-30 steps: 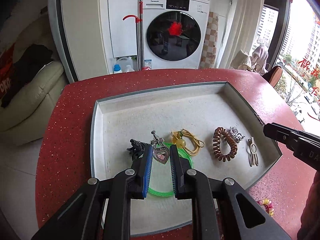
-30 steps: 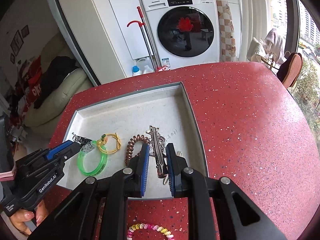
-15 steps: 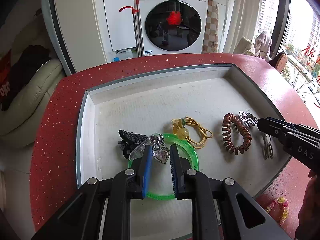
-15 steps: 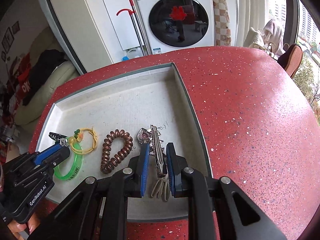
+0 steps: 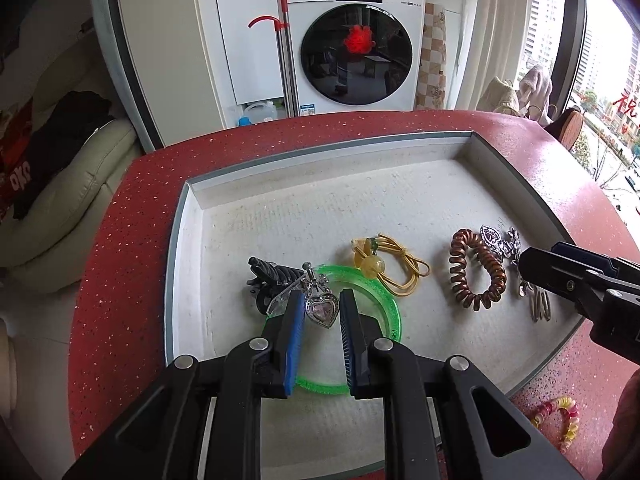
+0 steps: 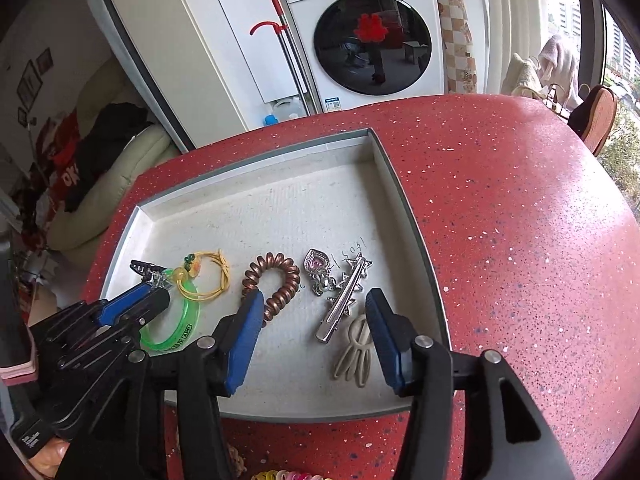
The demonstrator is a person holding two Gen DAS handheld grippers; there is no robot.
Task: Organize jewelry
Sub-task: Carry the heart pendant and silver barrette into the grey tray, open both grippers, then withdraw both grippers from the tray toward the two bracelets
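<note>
My left gripper (image 5: 322, 298) is shut on a silver heart pendant (image 5: 321, 312), held just above the green bangle (image 5: 384, 300) in the white tray (image 5: 176, 240). A black claw clip (image 5: 268, 276) lies beside it. My right gripper (image 6: 314, 300) has its jaws opening. The silver star hair clip (image 6: 344, 300) lies free on the tray floor between its fingers, untouched. A beige clip (image 6: 356, 352) and a second heart pendant (image 6: 318, 266) lie close by. A brown coil hair tie (image 6: 276, 284) and a yellow hair tie (image 6: 208, 276) sit mid-tray.
The tray (image 6: 404, 208) rests on a red speckled table (image 6: 520, 240). A pink and yellow coil bracelet (image 5: 558, 420) lies on the table near the tray's front corner. A washing machine (image 5: 352, 40) stands behind, and a cream sofa (image 5: 60, 184) to the left.
My right gripper's jaws have spread and let go of the silver star hair clip, which now lies in the tray. My left gripper keeps its hold on the heart pendant.
</note>
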